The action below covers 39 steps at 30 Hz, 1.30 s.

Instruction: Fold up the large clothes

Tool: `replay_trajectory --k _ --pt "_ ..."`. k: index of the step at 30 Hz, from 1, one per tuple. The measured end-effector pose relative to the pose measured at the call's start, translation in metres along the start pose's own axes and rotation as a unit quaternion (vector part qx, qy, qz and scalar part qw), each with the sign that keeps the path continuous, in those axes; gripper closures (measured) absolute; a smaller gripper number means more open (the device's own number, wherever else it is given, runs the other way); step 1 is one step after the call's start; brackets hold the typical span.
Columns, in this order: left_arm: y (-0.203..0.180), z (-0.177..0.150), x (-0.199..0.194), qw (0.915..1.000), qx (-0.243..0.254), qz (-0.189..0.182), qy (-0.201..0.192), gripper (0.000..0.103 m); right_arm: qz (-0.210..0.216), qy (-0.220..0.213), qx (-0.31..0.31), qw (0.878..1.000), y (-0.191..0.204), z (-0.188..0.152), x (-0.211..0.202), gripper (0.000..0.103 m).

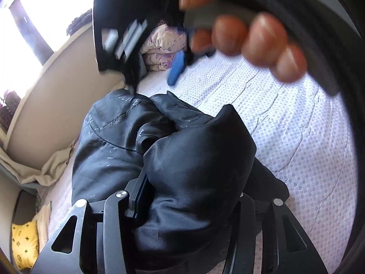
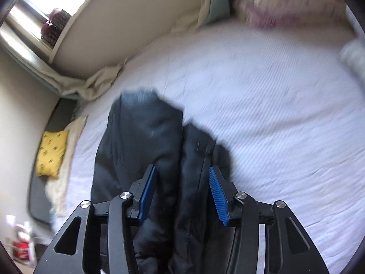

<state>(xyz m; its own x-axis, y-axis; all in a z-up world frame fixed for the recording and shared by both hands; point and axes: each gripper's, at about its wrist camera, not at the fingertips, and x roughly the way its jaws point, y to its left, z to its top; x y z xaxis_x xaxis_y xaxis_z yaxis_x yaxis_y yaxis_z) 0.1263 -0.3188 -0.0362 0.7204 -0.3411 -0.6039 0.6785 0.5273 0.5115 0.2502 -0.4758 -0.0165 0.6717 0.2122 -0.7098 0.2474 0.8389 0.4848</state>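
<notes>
A large black padded jacket (image 1: 141,141) lies bunched on the white dotted bedspread (image 1: 285,125). In the left wrist view my left gripper (image 1: 194,182) is shut on a thick fold of the jacket, which covers the right finger. The right gripper's body (image 1: 123,34) and the hand holding it (image 1: 251,32) hover above, blurred. In the right wrist view the jacket (image 2: 146,137) hangs between the blue pads (image 2: 217,194) of my right gripper (image 2: 182,191), whose jaws stand apart with cloth between them. That view is motion-blurred.
A beige headboard wall (image 1: 57,91) runs along the left. A folded floral quilt (image 1: 157,52) and a blue object (image 1: 176,68) sit at the bed's far end. A yellow cushion (image 2: 51,153) lies at the left edge beside the bed.
</notes>
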Motion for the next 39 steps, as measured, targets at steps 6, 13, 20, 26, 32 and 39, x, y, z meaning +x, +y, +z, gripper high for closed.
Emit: replay_trajectory --k 6,13,20,26,32,39 --pt "-0.005 -0.003 -0.002 1.0000 0.003 -0.002 -0.001 0.049 0.120 0.016 -0.035 0.992 0.019 -0.004 -0.002 0.063" --pt "-0.009 0.008 -0.005 0.9990 -0.022 -0.029 0.027 0.029 0.075 0.100 -0.050 0.991 0.026 -0.022 0.051 0.098" --pt "-0.001 0.004 -0.027 0.9969 -0.034 -0.041 0.058 0.026 0.047 0.120 -0.061 0.990 0.025 -0.033 0.080 0.103" --pt "0.025 -0.024 -0.073 0.9922 -0.075 -0.081 0.057 0.021 0.034 0.112 -0.066 0.991 0.025 -0.036 0.077 0.103" --pt "0.120 -0.054 -0.093 0.9513 -0.255 -0.169 0.039 0.021 0.027 0.106 -0.065 0.992 0.022 -0.037 0.074 0.103" --pt "0.159 -0.074 -0.042 0.9024 -0.357 -0.229 0.076 0.031 -0.006 0.097 -0.089 0.991 0.034 -0.046 0.067 0.103"
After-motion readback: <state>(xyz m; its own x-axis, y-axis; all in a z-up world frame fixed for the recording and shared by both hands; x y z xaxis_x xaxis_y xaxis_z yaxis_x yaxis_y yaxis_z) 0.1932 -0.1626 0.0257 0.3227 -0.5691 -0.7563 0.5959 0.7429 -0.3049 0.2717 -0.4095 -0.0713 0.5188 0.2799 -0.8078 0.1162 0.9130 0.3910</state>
